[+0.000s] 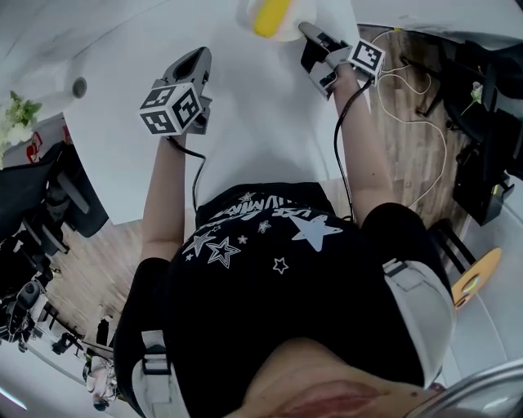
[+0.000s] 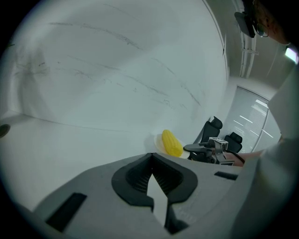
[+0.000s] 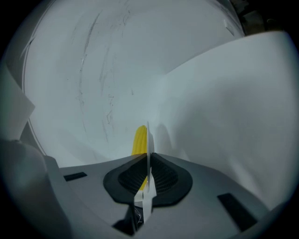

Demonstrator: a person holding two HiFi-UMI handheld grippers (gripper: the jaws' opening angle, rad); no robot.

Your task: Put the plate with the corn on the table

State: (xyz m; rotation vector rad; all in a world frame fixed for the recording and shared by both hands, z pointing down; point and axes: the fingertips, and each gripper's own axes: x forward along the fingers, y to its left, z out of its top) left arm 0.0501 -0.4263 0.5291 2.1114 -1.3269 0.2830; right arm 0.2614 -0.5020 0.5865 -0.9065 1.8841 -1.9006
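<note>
A yellow corn cob (image 1: 270, 16) lies on a small white plate (image 1: 288, 34) at the far side of the white table (image 1: 253, 122). My right gripper (image 1: 310, 33) is shut on the plate's right rim. In the right gripper view the plate (image 3: 148, 144) shows edge-on between the jaws of my right gripper (image 3: 148, 164), with the corn (image 3: 139, 139) just behind. My left gripper (image 1: 198, 55) hovers over the table, left of the plate and apart from it. Seen in its own view, the left gripper (image 2: 152, 156) is shut on nothing, with the corn (image 2: 171, 142) and right gripper (image 2: 205, 149) ahead to the right.
A small grey round object (image 1: 79, 86) sits near the table's left edge. Black office chairs (image 1: 49, 204) stand left on the wooden floor. White cables (image 1: 417, 122) trail on the floor to the right, next to dark equipment (image 1: 482, 163).
</note>
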